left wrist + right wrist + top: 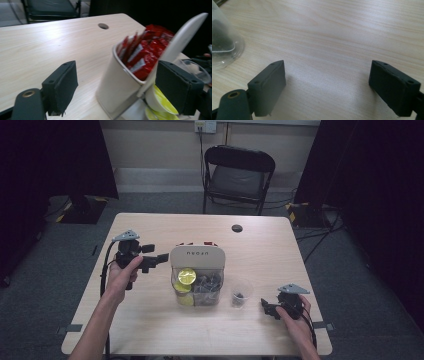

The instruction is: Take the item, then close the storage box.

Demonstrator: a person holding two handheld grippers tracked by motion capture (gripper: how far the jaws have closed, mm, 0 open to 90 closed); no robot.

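From the high view, your left gripper point(161, 258) hangs just left of the organiser box point(197, 276), level with its back compartment, while your right gripper point(265, 307) rests near the table's point(150, 227) front edge, right of the box and just beyond the clear cup point(240, 294). The yellow-lidded pods point(186, 277) sit in the box's front-left compartment, so I judge the left gripper is the one to reach in.

In the left gripper view, the jaws stand wide apart with nothing between the pads. The box's cream wall point(117, 82) and the red sachets point(145, 52) lie ahead, the yellow pods point(160, 102) low, partly behind the far jaw. Tilt toward the box's front side before closing, or you will catch the wall or the lid flap point(180, 42) instead.

In the right gripper view, the jaws are spread over bare tabletop point(332, 37), holding nothing; the cup point(223, 40) sits to their left. Keep that gripper parked there, ready to steady the box if it slides.
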